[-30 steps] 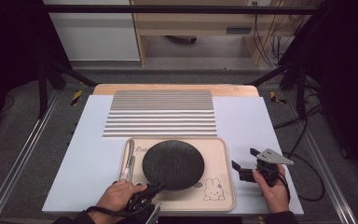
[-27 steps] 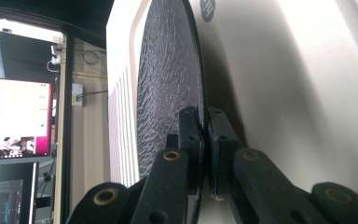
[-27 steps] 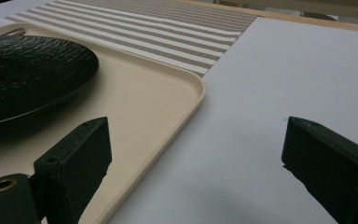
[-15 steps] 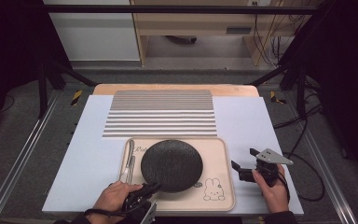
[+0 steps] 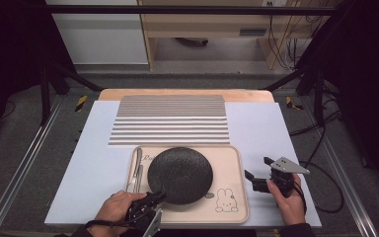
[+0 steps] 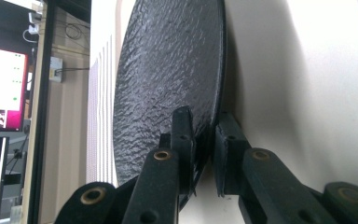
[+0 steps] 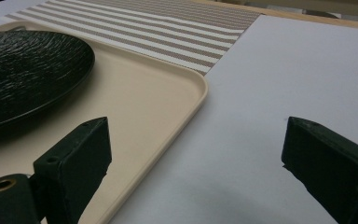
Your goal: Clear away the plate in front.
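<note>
A black textured plate (image 5: 180, 174) is seen resting on a cream tray (image 5: 232, 195) that lies near the front edge of the table (image 5: 261, 123). The tray is printed with a small rabbit (image 5: 223, 201) at its front right corner, and cutlery (image 5: 136, 168) is laid along its left side, just beside the plate. Behind the tray, a striped mat (image 5: 170, 120) is spread toward the back edge of the table.

The left gripper (image 5: 154, 198) is held by a hand (image 5: 113, 207) at the front edge, and it is placed at the plate's front left rim. In the left gripper view the plate (image 6: 168, 84) is seen edge-on, with its rim passing between the two fingers (image 6: 182, 140). A thin gap is visible between the rim and the pads, so the rim is straddled rather than pinched; the fingers have just been easing apart.

The right gripper (image 5: 258, 174) is held by the other hand (image 5: 288, 197) over the bare table, just beside the tray's right edge. Its fingers (image 7: 77, 163) are spread wide, with nothing between them, as shown in the right gripper view, where the tray (image 7: 168, 112) corner and the plate (image 7: 28, 70) are seen to the left.
</note>
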`<state>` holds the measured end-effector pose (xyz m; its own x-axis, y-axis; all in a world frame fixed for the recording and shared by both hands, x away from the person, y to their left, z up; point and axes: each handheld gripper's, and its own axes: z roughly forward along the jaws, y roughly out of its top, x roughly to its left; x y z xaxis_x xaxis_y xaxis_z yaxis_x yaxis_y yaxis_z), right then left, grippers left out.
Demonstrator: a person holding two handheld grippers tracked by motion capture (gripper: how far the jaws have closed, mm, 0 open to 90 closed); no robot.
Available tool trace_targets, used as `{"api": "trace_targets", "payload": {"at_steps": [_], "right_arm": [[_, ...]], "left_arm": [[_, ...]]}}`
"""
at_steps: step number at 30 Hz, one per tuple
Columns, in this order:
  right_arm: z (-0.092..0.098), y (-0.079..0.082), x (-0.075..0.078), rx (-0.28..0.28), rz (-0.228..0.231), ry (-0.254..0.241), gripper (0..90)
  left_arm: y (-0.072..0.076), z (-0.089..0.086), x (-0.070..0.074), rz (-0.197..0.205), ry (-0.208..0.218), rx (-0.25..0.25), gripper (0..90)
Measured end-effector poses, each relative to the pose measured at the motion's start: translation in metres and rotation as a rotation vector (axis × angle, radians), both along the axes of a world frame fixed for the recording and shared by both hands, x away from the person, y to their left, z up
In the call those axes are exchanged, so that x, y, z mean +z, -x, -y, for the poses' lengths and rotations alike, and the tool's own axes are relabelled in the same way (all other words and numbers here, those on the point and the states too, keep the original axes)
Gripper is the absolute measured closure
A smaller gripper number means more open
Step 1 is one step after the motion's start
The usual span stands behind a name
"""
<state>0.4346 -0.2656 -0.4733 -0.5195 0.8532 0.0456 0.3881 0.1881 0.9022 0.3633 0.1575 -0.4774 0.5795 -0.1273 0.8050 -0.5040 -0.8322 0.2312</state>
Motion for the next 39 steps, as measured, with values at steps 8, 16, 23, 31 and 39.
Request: {"api": "trace_targets", "payload": {"at_steps": [8, 16, 23, 31, 39], "right_arm": [[0.000, 0.000, 0.000, 0.000, -0.002, 0.001, 8.6], [0.000, -0.001, -0.001, 0.002, -0.002, -0.003, 8.5], [0.002, -0.003, -0.002, -0.004, -0.014, -0.014, 8.5], [0.001, -0.005, -0.003, 0.007, -0.013, -0.004, 8.6], [-0.002, -0.003, 0.000, 0.023, 0.001, 0.001, 8.6]], "left_arm": [[-0.005, -0.002, -0.005, -0.041, -0.034, 0.047, 67.6], [-0.008, -0.005, 0.003, -0.074, 0.048, 0.117, 39.2], [-0.010, -0.007, 0.013, -0.150, 0.110, 0.167, 21.8], [-0.008, -0.002, 0.021, -0.234, 0.238, 0.154, 15.0], [-0.028, 0.006, 0.026, -0.269, 0.393, 0.246, 13.0]]}}
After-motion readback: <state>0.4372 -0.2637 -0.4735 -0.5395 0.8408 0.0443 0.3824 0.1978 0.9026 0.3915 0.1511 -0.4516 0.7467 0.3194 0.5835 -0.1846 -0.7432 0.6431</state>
